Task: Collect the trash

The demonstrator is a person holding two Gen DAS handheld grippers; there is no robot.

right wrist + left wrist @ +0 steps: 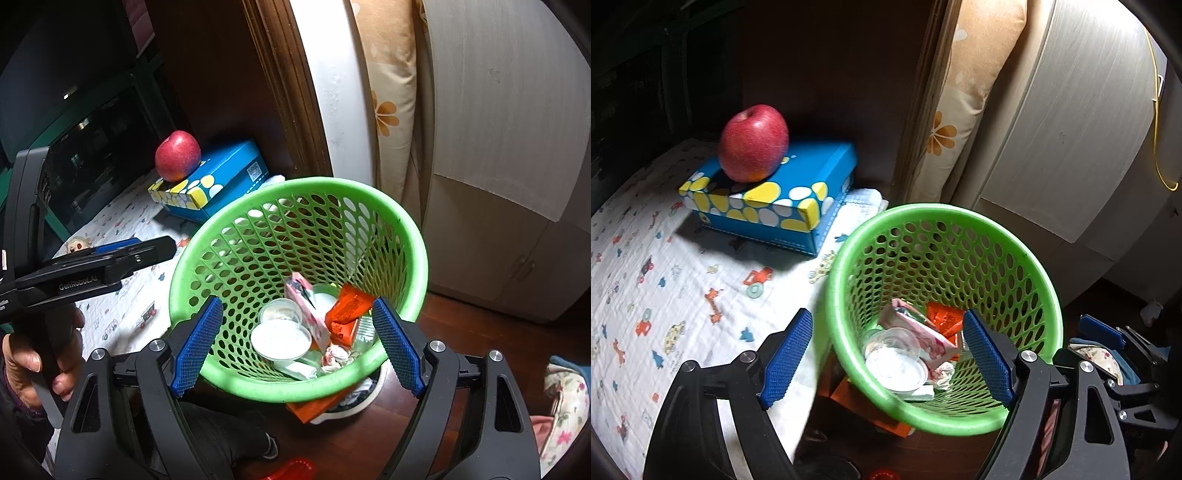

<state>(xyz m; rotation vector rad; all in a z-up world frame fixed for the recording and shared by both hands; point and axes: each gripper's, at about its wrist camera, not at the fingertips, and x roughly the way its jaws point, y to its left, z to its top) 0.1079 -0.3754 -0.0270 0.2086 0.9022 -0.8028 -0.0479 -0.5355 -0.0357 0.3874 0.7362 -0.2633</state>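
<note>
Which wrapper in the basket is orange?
The orange wrapper on the right side of the green basket, by the right gripper's right finger. The pink wrapper lies beside it, nearer the middle.

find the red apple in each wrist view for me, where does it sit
Left wrist: the red apple sits upper left, on the blue spotted box.
Right wrist: the apple is smaller, left of centre, upper half, on the same box.
Shared landmark: the green basket, below and right of the box in both views.
</note>
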